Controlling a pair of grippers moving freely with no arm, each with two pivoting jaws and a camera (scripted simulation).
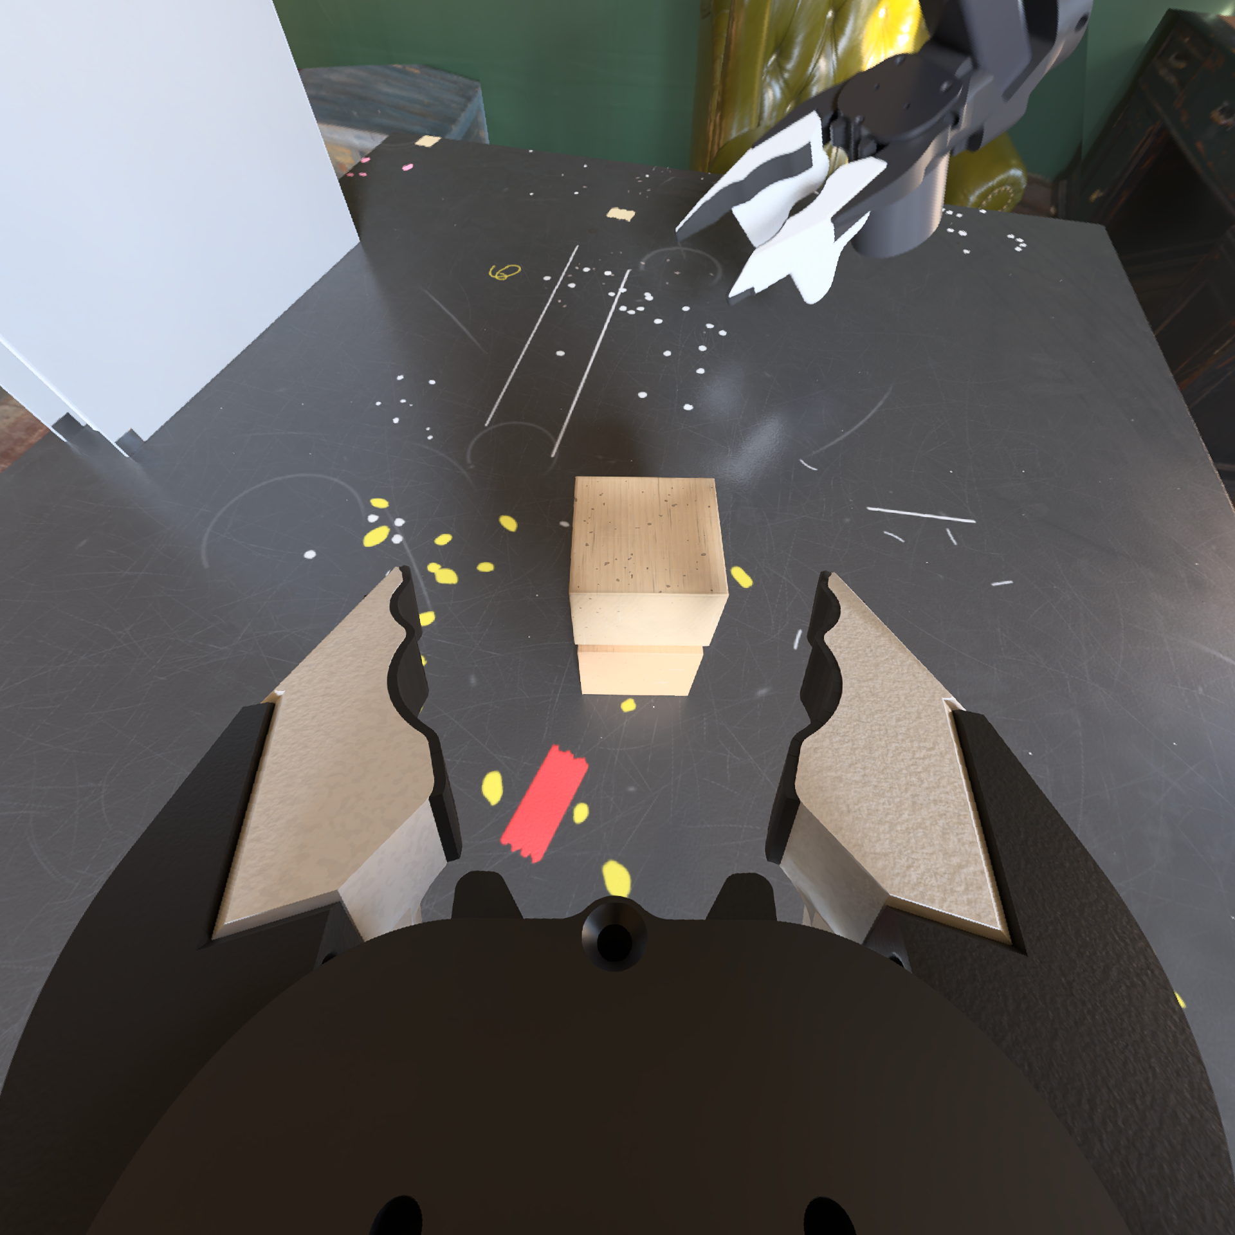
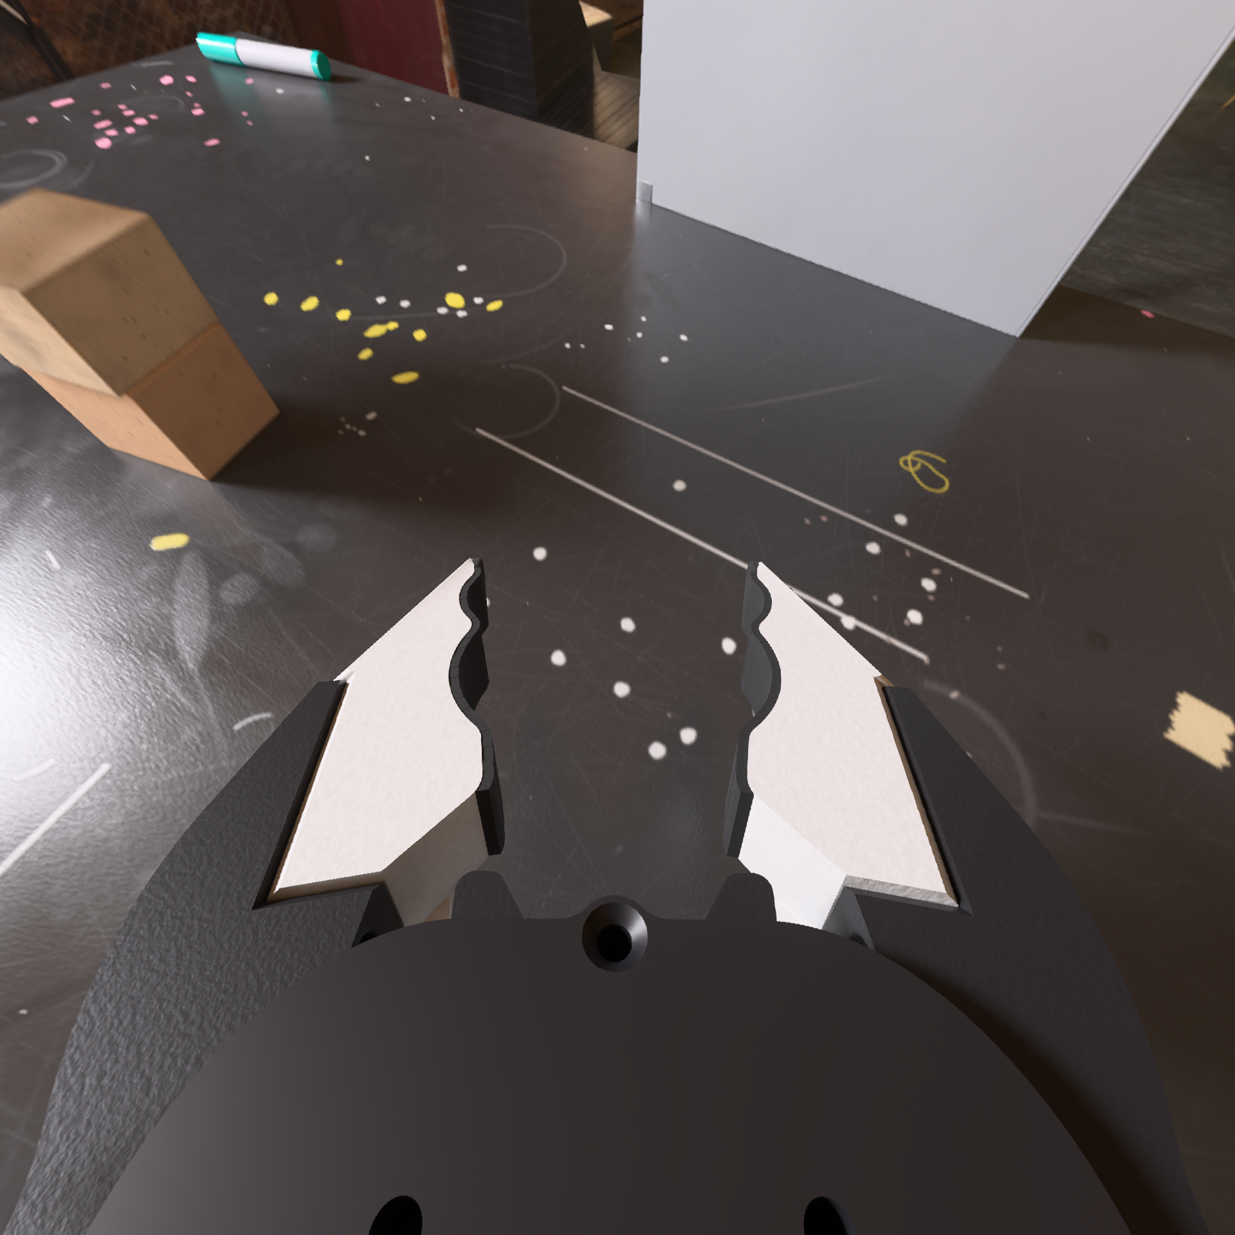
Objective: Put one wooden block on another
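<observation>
Two light wooden blocks stand stacked on the dark table point(image 1: 935, 414). The upper block point(image 1: 645, 538) rests squarely on the lower block point(image 1: 638, 670). My left gripper point(image 1: 615, 581) is open and empty, hovering just short of the stack with the blocks ahead between its fingers' line. My right gripper point(image 2: 616, 568) is open and empty, above bare table well to the right of the stack. The stack shows at the left of the right wrist view, upper block point(image 2: 87, 281) on lower block point(image 2: 167, 407). The right gripper also shows far off in the left wrist view point(image 1: 742, 267).
A white panel point(image 1: 147, 200) stands at the table's left side, also in the right wrist view point(image 2: 902, 147). A teal and white marker point(image 2: 264, 57) lies near the far edge. A red tape strip point(image 1: 544, 805) and paint spots mark the table. A green armchair point(image 1: 802, 73) stands behind.
</observation>
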